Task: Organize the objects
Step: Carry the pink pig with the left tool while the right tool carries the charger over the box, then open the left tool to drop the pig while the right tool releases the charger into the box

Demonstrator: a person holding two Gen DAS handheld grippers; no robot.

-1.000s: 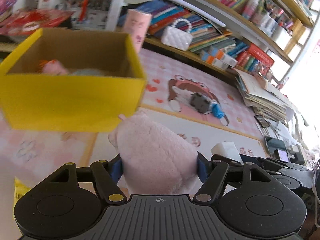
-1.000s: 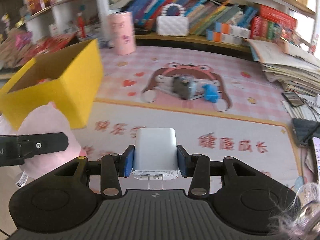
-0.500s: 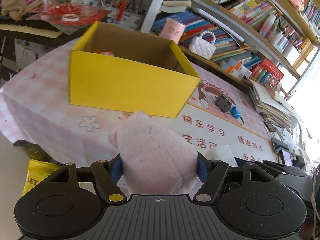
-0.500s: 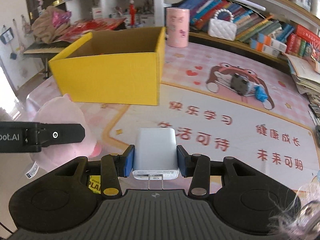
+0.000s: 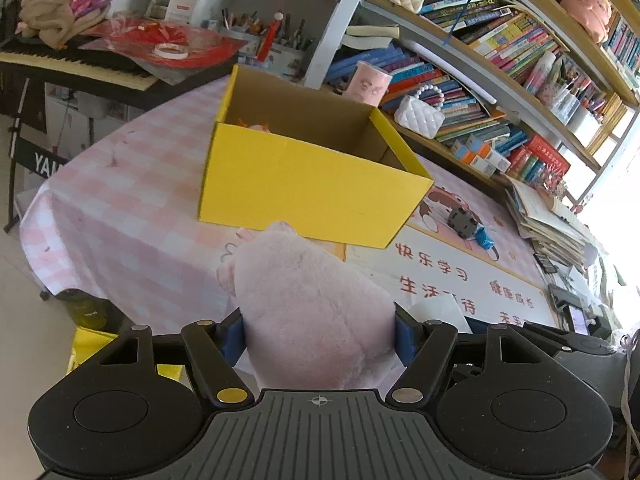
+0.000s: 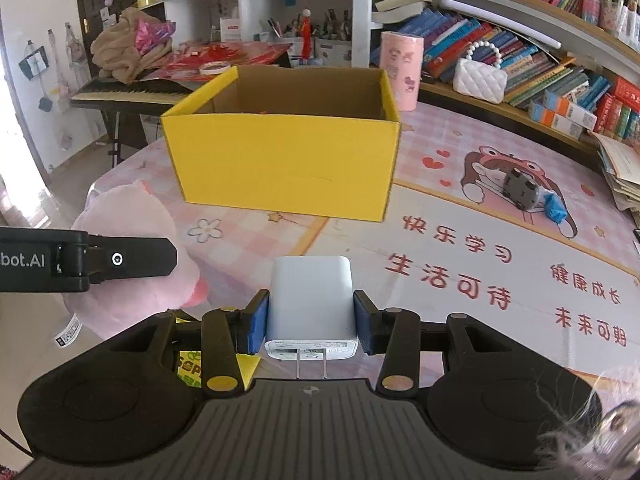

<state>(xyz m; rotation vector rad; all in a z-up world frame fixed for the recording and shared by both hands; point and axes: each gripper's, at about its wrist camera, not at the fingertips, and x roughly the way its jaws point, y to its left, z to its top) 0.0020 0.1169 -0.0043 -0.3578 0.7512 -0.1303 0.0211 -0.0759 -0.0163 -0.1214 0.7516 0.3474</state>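
Both your hands have pulled back from the yellow box [image 6: 284, 164]. Your left gripper [image 5: 320, 332] pinches the pink plush [image 5: 312, 312] and your right gripper [image 6: 311, 316] pinches the white charger [image 6: 311, 300], both tilted down over the table's near edge.

Both views are bright with daylight, which floods in from the right edge of the left wrist view, where a window [image 5: 616, 216] blows out to white and washes over the stacked papers [image 5: 556, 224] beside it. Shadows are soft and faint, the yellow box [image 6: 280, 160] darker inside than on its lit front. Fisheye distortion bends the bookshelves [image 5: 500, 52] into curves toward the edges, while the centre stays sharp, without motion blur.
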